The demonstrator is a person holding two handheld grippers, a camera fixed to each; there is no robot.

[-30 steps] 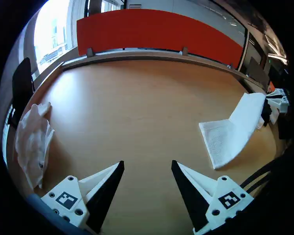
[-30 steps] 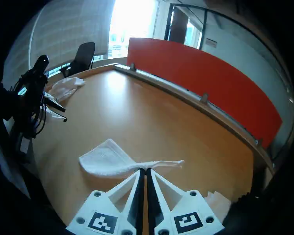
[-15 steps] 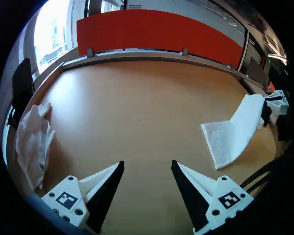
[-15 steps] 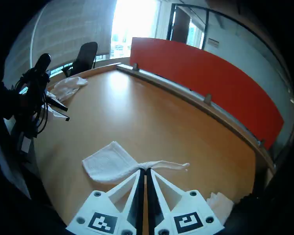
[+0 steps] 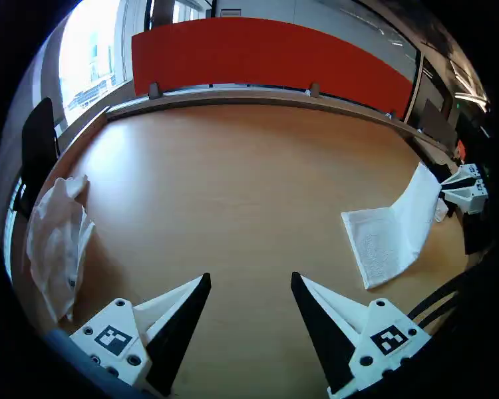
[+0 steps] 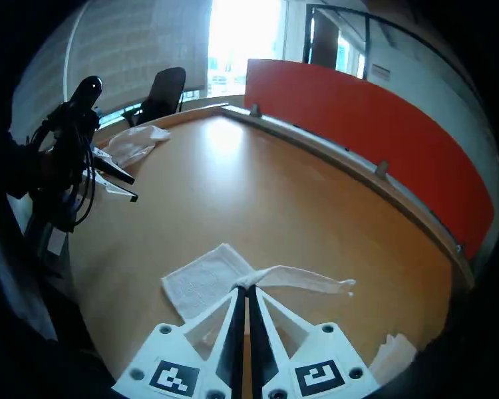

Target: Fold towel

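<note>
Lying partly flat on the wooden counter [image 5: 236,173], the white towel [image 6: 206,286] has one half spread on the wood. The other half is lifted off it, sloping up to the tips of the right hand-held gripper [image 6: 247,291]. That hand-held gripper is clenched on the raised edge, its two fingers pressed together with the cloth pinched at their tips. In the right gripper view a loose strip of towel trails off to the right of the tips. In the left gripper view the towel sits at the far right of the counter, and its lifted part runs up to the right hand-held gripper near the counter's edge.

The left hand-held gripper [image 5: 249,279] is well apart from the towel and released, its fingers spread wide over bare wood with nothing between them. A crumpled white cloth [image 5: 56,233] lies at the counter's left edge, near a dark office chair [image 5: 35,149]. A red partition [image 5: 269,53] runs along the far side of the counter, with bright windows [image 5: 90,60] beyond. A small white cloth [image 6: 390,354] shows low at the right in the right gripper view.
</note>
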